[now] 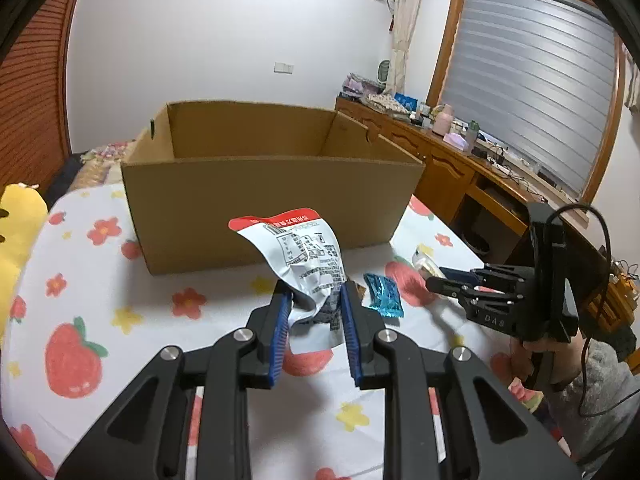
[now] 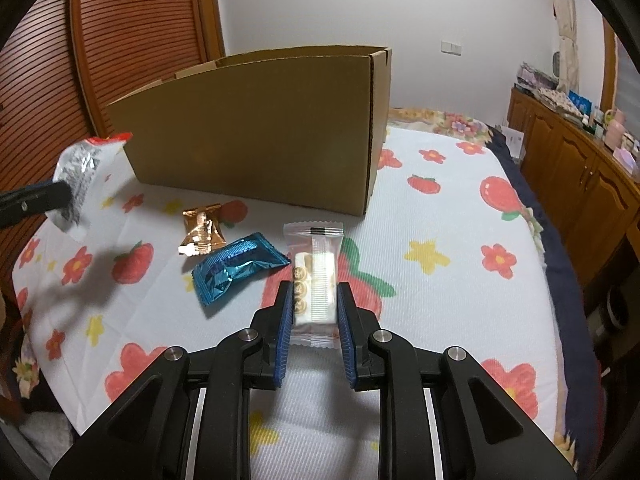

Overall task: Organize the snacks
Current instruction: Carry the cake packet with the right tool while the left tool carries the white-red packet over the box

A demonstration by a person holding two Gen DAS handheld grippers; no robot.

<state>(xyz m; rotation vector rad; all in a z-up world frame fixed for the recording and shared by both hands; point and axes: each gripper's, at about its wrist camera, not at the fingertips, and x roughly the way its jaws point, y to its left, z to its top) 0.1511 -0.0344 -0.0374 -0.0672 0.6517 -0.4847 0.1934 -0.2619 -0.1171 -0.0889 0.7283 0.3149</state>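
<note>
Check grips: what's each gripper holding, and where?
Left gripper: red-and-white snack bag, clamped at its lower end. Right gripper: clear cracker packet, around its near half.

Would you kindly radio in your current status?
Left gripper shut on red-white packet. Right gripper around clear biscuit pack. Cardboard box ahead, unobstructed.

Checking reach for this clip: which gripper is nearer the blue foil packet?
Right. The right gripper sits just beside the blue foil packet, closed around a clear-wrapped biscuit pack. The left gripper holds a red-and-white bag farther off, raised.
</note>
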